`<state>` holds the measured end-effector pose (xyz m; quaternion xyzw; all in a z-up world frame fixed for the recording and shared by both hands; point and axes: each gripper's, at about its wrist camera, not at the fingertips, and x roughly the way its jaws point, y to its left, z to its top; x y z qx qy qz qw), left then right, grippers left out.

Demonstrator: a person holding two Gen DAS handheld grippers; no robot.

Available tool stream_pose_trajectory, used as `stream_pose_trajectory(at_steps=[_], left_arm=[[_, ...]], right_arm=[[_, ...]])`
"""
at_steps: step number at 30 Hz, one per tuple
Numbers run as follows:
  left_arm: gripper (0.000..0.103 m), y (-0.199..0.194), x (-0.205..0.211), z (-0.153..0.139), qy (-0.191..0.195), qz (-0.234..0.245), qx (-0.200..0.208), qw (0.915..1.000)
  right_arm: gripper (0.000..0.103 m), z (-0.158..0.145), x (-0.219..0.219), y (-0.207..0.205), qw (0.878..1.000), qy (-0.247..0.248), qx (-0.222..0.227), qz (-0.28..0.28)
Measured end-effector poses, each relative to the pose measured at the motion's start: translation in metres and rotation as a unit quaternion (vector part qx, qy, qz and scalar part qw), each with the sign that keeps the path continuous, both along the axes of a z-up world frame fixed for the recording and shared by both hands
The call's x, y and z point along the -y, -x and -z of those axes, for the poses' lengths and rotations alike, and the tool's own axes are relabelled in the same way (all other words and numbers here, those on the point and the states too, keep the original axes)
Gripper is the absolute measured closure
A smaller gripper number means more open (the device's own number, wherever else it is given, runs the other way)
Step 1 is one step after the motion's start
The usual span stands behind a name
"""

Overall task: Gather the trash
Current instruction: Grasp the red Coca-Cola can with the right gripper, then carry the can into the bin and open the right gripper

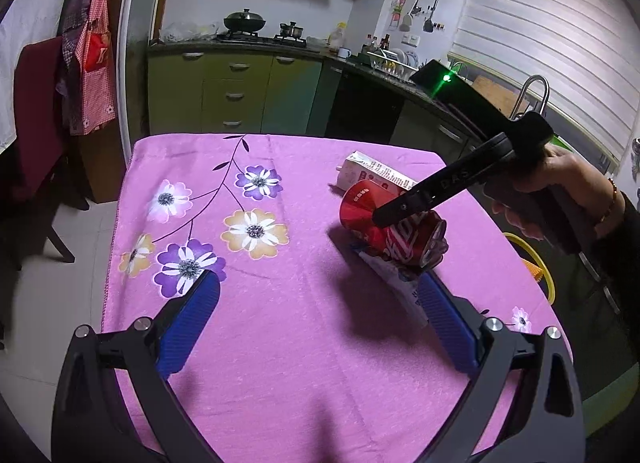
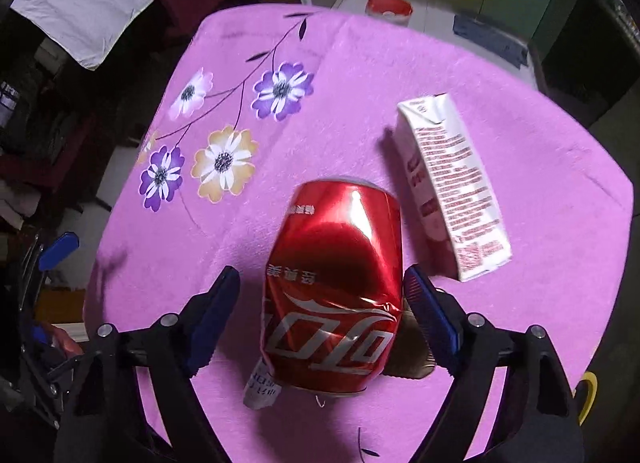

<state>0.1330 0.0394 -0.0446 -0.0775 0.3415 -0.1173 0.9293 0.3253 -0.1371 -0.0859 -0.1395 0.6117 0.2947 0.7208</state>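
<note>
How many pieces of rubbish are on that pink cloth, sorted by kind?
Can: 1
Carton: 1
Wrapper, partly hidden under the can: 1
Total: 3

The right gripper (image 2: 320,305) points steeply down, and its two blue pads stand wide apart, one at about 8 o'clock and one at about 4 o'clock in the right wrist view. A can lies between them, but the left pad is clearly apart from it, so nothing is pressed. In the left wrist view a bare hand (image 1: 560,191) at 3 o'clock holds this gripper's handle, with a bracelet on the wrist. The left gripper (image 1: 320,303) tilts downward with its jaws spread wide and nothing between them.
</note>
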Motion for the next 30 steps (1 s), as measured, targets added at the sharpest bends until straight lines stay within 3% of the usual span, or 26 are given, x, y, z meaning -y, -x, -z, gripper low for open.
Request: stream_pose_trajectory(at_steps=[9, 12, 16, 23, 30], left_arm=[[0.008, 0.002, -0.002, 0.003, 0.003, 0.002, -0.004, 1.0000], [0.008, 0.002, -0.004, 0.005, 0.003, 0.001, -0.006, 1.0000], [0.008, 0.002, -0.005, 0.005, 0.003, 0.000, -0.006, 1.0000], [0.008, 0.003, -0.006, 0.006, 0.003, 0.000, -0.010, 0.9999], [0.008, 0.002, -0.003, 0.005, -0.005, 0.003, -0.012, 0.9999]], right_arm=[[0.020, 0.026, -0.017, -0.013, 0.998, 0.044, -0.045, -0.002], [0.032, 0.032, -0.019, -0.017, 0.997, 0.055, -0.047, 0.001], [0.032, 0.032, -0.021, -0.015, 0.998, 0.058, -0.035, -0.004], [0.032, 0.018, -0.019, -0.006, 0.999, 0.025, -0.024, -0.003], [0.032, -0.027, 0.013, 0.013, 0.999, -0.037, -0.006, 0.004]])
